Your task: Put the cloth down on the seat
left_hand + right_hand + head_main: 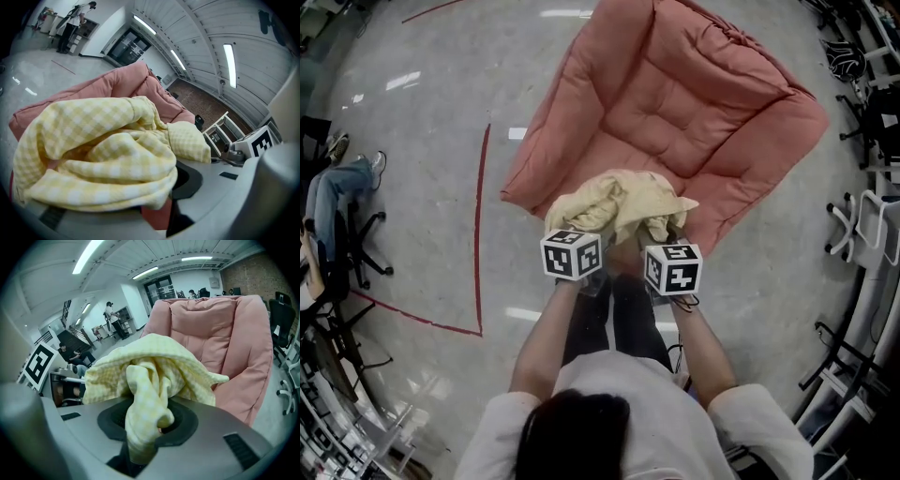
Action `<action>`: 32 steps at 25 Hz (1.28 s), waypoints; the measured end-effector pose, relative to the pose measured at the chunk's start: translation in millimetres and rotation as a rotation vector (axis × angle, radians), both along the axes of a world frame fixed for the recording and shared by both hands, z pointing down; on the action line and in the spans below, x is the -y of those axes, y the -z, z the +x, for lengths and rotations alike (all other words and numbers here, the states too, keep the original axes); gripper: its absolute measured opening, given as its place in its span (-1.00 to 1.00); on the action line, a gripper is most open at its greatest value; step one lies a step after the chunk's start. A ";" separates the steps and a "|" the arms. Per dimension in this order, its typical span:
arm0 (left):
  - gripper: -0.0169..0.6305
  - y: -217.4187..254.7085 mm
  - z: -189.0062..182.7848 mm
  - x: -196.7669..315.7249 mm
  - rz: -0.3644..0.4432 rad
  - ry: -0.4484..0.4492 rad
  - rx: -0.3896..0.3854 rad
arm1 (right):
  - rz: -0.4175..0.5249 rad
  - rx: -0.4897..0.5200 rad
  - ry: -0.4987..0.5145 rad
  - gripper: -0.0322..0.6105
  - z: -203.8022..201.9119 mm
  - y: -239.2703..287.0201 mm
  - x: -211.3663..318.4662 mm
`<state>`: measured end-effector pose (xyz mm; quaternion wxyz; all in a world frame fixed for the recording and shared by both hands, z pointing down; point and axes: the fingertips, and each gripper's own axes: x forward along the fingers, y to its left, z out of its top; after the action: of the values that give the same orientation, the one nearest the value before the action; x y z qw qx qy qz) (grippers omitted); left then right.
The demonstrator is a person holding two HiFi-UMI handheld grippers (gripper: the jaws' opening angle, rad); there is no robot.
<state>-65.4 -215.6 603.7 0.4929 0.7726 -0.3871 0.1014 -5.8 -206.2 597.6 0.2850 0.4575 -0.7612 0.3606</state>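
Observation:
A crumpled yellow checked cloth (619, 205) hangs bunched between both grippers, just over the front edge of a pink padded seat (675, 103). My left gripper (581, 232) holds its left side, and the cloth (103, 154) fills the left gripper view and covers the jaws. My right gripper (661, 232) is shut on the cloth's right side; a twisted fold (145, 413) runs down between its jaws. The seat's backrest (211, 329) rises straight ahead in the right gripper view. The pink seat (122, 82) shows behind the cloth in the left gripper view.
A red tape line (480, 225) marks the grey floor left of the seat. Office chairs (862, 225) and racks stand along the right edge. A seated person's legs (342, 183) are at the far left. People stand in the background (112, 315).

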 end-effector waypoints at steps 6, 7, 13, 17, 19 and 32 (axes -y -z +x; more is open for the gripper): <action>-0.55 -61.6 0.2 15.1 -0.040 0.021 0.007 | -0.034 -0.003 0.007 -0.53 0.9 -60.7 16.3; -0.55 -72.0 -0.4 16.4 -0.048 0.025 0.007 | -0.040 -0.003 0.008 -0.53 0.3 -70.9 17.9; -0.55 -134.8 0.4 26.3 -0.103 0.044 0.018 | -0.082 -0.009 0.019 -0.53 1.7 -132.2 29.4; -0.55 -168.6 8.1 38.2 -0.137 0.048 0.021 | -0.115 -0.004 0.004 -0.53 10.1 -165.8 40.4; -0.55 -184.5 12.4 40.2 -0.163 0.049 0.031 | -0.144 0.003 -0.007 -0.53 15.3 -182.1 42.1; -0.39 -260.4 13.7 54.7 -0.296 0.126 0.080 | -0.273 0.000 -0.049 -0.49 24.4 -256.5 59.3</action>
<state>-51.7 -270.3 864.1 0.5909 0.6611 -0.4350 0.1568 18.6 -265.5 854.0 0.3357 0.4330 -0.6936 0.4677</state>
